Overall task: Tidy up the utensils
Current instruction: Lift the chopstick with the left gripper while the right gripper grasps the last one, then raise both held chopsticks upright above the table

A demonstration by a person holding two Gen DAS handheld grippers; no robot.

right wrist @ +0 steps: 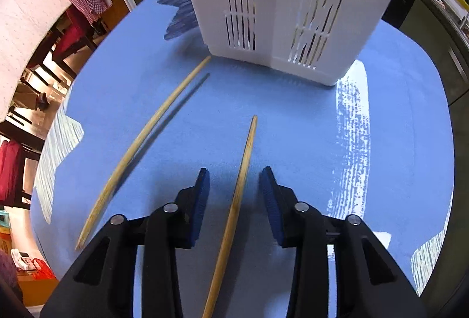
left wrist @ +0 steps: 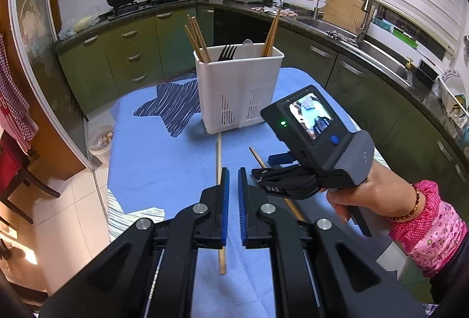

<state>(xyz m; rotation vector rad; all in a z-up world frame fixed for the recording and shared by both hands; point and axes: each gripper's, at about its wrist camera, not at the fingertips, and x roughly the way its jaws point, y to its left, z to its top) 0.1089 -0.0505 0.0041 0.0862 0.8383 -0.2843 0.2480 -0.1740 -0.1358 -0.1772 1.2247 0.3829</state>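
Observation:
A white slotted utensil caddy [left wrist: 237, 89] stands on the blue tablecloth [left wrist: 152, 159]; several wooden chopsticks, a black fork [left wrist: 227, 52] and a white spoon stick out of it. Two loose chopsticks lie in front of it. One chopstick [left wrist: 218, 153] runs under my left gripper [left wrist: 233, 171], which is shut with nothing in it, above the cloth. In the right wrist view my right gripper [right wrist: 234, 171] points steeply down, open, straddling the other chopstick [right wrist: 247, 147] without its pads touching it. The first chopstick [right wrist: 140, 142] lies to its left, and the caddy [right wrist: 293, 10] is just beyond.
A hand [left wrist: 372, 194] in a pink sleeve holds the right gripper [left wrist: 265, 168]. The table's edge drops to a tiled floor on the left, where a small bin [left wrist: 101, 142] and a dark chair [left wrist: 20, 171] stand. Green cabinets, a stove and a sink [left wrist: 381, 54] line the back.

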